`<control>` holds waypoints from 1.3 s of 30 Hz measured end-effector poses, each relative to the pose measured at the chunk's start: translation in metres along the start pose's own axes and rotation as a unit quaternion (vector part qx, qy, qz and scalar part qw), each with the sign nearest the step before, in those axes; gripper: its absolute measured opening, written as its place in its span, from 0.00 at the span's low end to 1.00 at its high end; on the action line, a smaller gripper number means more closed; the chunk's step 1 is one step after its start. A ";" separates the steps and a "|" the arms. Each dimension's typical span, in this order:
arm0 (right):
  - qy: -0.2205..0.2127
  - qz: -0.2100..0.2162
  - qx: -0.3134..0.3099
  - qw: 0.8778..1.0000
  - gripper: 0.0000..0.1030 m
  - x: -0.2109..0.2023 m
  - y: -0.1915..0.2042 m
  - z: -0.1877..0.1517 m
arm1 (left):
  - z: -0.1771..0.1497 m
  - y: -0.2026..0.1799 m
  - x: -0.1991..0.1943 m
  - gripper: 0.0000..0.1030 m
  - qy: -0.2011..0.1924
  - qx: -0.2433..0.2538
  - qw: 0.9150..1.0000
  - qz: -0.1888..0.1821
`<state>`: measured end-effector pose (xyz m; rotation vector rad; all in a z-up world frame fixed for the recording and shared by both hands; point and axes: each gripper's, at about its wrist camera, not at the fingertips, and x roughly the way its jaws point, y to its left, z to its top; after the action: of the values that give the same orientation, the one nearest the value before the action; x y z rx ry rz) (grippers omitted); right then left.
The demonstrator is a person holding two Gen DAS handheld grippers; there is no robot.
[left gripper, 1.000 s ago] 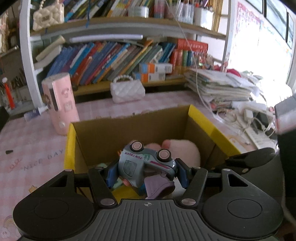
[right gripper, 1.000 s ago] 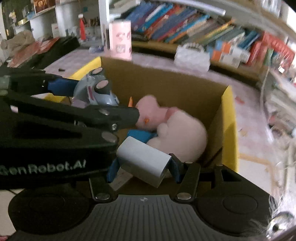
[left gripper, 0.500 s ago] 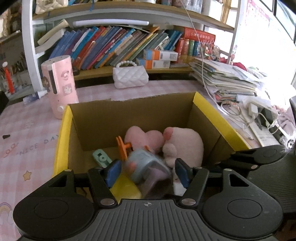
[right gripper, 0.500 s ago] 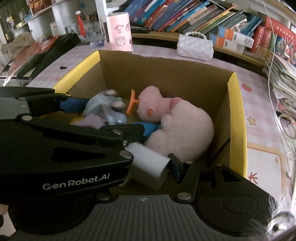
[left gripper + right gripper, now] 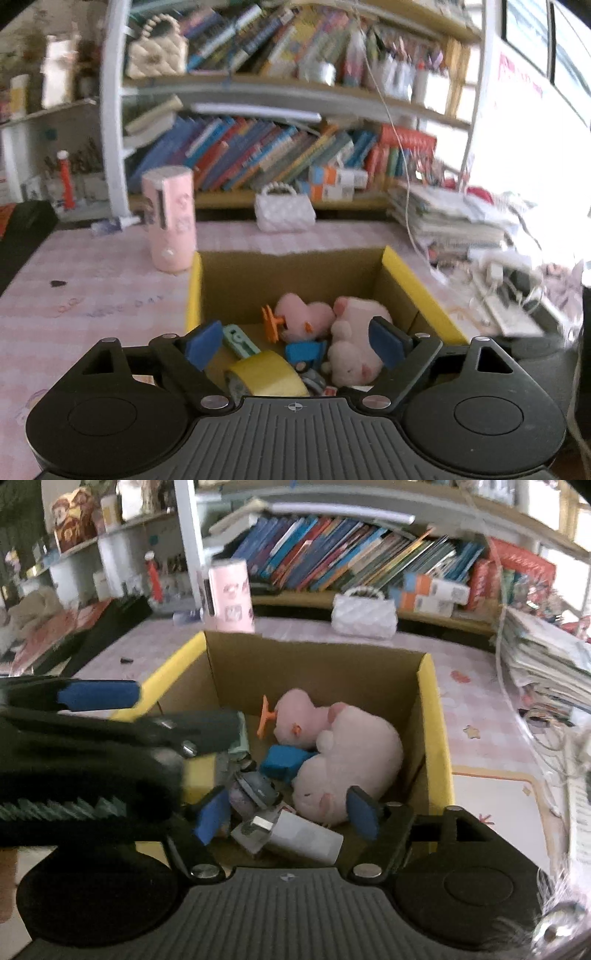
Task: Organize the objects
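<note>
A cardboard box with yellow flaps [image 5: 406, 273] [image 5: 441, 738] holds a pink plush [image 5: 354, 332] [image 5: 351, 753], a yellow tape roll [image 5: 266, 373], a blue piece [image 5: 284, 760] and an orange clip [image 5: 271, 325]. The grey toy truck [image 5: 255, 792] lies overturned on the box floor. A white block [image 5: 295, 836] rests beside it. My left gripper [image 5: 294, 345] hovers over the box's near edge, its jaws opening with nothing between them. My right gripper [image 5: 288, 816] is also opening; the white block lies below and between its pads, untouched. One left finger [image 5: 98, 696] crosses the right wrist view.
A pink cylinder [image 5: 171, 218] stands just behind the box's left corner, a white quilted purse [image 5: 284, 214] farther back. Bookshelves [image 5: 258, 155] line the rear. A paper stack [image 5: 450, 221] and tangled cables [image 5: 509, 280] crowd the right side of the pink tablecloth [image 5: 92, 295].
The left gripper let the toy truck fall into the box and the right let go of the white block. Both jaws widened and both grippers drew back and upward.
</note>
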<state>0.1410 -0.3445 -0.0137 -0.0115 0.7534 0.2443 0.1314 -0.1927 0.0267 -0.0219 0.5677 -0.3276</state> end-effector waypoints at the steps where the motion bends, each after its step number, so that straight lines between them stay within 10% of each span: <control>1: -0.004 -0.002 0.006 1.000 0.68 -0.004 0.002 -0.001 | 0.000 0.003 -0.007 0.86 -0.007 -0.006 1.000 0.000; 14: -0.080 -0.083 0.075 0.991 0.86 -0.060 0.046 -0.024 | -0.032 0.048 -0.089 0.97 -0.044 -0.012 0.996 0.079; 39: -0.028 -0.149 0.068 0.986 1.00 -0.100 0.149 -0.119 | -0.123 0.078 -0.164 1.00 0.040 0.013 0.993 0.113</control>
<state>-0.0431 -0.2330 -0.0215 0.0114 0.7015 -0.0921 -0.0405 -0.0597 -0.0001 0.0809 0.6390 -0.1166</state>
